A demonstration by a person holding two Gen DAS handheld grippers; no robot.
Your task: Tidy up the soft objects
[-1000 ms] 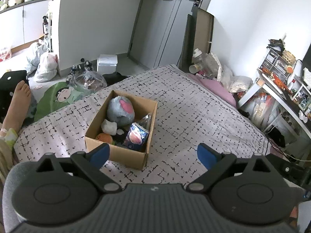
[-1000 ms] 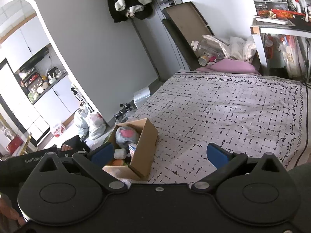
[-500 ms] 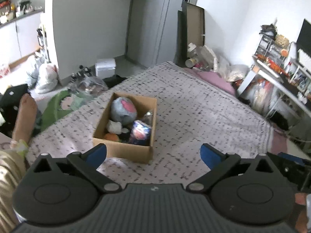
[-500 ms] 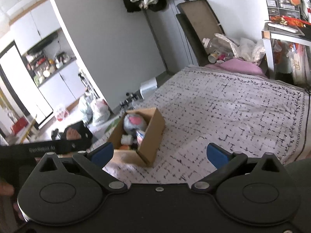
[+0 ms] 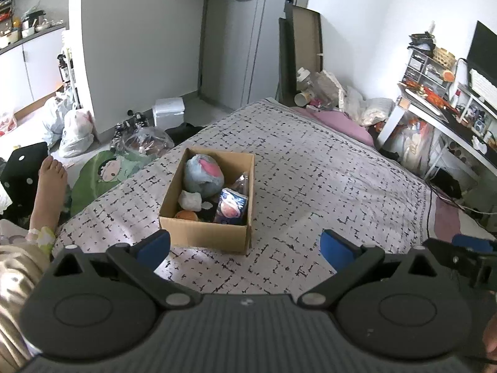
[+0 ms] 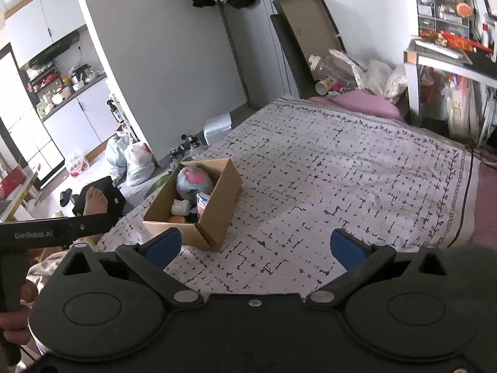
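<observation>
**Both grippers wide apart and empty above the bed, box in front**

Your left gripper [image 5: 245, 248] has its blue pads spread wide with nothing between them; it touches nothing and hangs over the near edge of the bedspread [image 5: 326, 168]. Your right gripper [image 6: 254, 248] is spread just as wide and is also empty, held above the same cover.

Compared with a second ago, both cameras sit a little higher and farther back: the box [image 5: 205, 236] looks smaller and closer to the middle of the left view, and more of the room shows around it. The jaws have not changed their spread.

You hold both grippers level and pointing forward and slightly down at the bed. In the right view your left hand [image 6: 15, 310] grips the other tool's handle at the left edge.

The box stands on the bedspread, ahead of the left gripper and to the left of the right one. Inside lie a grey-and-pink plush [image 5: 203, 174], a white wad [image 5: 190, 200], an orange ball [image 5: 186, 215] and a printed pouch [image 5: 231, 206]. Your bare foot [image 5: 49, 180] rests off the bed to the left.
</observation>
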